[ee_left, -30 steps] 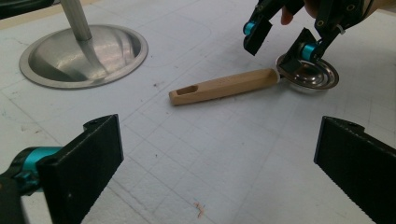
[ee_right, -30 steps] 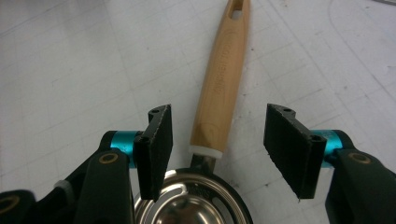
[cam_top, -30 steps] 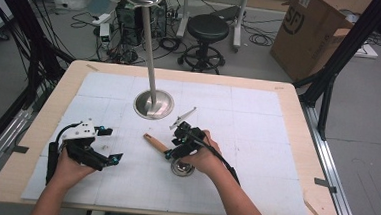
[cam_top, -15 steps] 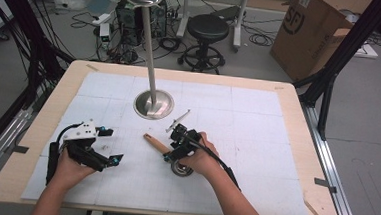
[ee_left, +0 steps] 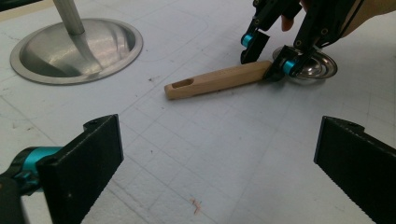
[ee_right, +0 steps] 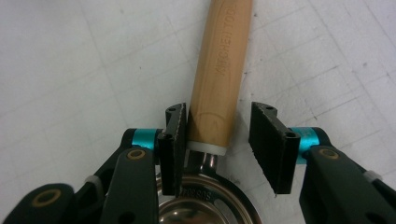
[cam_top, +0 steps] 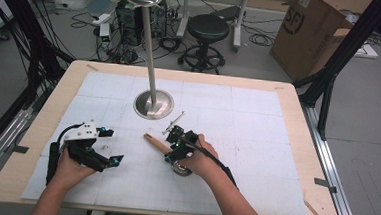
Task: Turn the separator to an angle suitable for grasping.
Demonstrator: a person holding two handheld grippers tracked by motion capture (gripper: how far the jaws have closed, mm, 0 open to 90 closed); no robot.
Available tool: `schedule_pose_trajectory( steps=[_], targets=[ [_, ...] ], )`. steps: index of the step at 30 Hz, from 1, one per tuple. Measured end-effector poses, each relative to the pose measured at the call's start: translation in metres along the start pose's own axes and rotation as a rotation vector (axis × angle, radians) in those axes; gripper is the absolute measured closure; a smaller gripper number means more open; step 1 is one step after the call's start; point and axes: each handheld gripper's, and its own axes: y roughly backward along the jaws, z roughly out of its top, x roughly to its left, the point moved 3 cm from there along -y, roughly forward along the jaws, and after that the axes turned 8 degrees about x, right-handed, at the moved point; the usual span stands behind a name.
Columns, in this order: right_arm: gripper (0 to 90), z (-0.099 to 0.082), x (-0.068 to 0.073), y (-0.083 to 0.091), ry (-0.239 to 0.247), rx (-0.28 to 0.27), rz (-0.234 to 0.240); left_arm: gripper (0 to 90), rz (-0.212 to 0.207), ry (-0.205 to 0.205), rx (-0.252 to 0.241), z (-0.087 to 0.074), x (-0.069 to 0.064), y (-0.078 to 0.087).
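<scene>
Whereas the left claw (cam_top: 106,161) is seen unmoved since a second ago, jaws spread wide and empty over the counter (cam_top: 275,158), the right claw (cam_top: 172,149) has been lowered onto the wooden handle (ee_right: 219,79). From the right gripper view, printed lettering is revealed, with the part-open jaws straddling the handle's end beside the metal cup (ee_left: 313,65), one jaw touching it and the other held just apart.

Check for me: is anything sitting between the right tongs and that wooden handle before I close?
Nothing visible blocks it. In the right gripper view the right tongs already straddle the wooden handle near its metal bowl: one jaw touches it, the other stands off with a bare gap. The stand base sits well apart.
</scene>
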Motion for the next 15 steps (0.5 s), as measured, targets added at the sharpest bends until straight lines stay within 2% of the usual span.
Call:
schedule_pose_trajectory(
  steps=[3, 8, 12, 15],
  targets=[
    [58.4, 0.0035, 0.0054, -0.0004, 0.036, 0.036, -0.048, 1.9, -0.001, 0.002, -0.001, -0.0001, 0.0004, -0.0001],
    [59.7, 0.0034, 0.0008, -0.0008, 0.016, 0.03, -0.011, 1.9, -0.003, 0.002, 0.002, -0.0002, -0.0003, -0.0002],
    [63.7, 0.0041, -0.0006, -0.0003, 0.008, 0.039, -0.011, 1.9, -0.003, -0.002, 0.007, -0.0002, -0.0011, -0.0008],
    [65.7, 0.0041, 0.0004, -0.0001, 0.02, 0.042, -0.024, 1.8, 0.002, 0.002, 0.009, -0.0005, -0.0001, -0.0009]
  ],
)
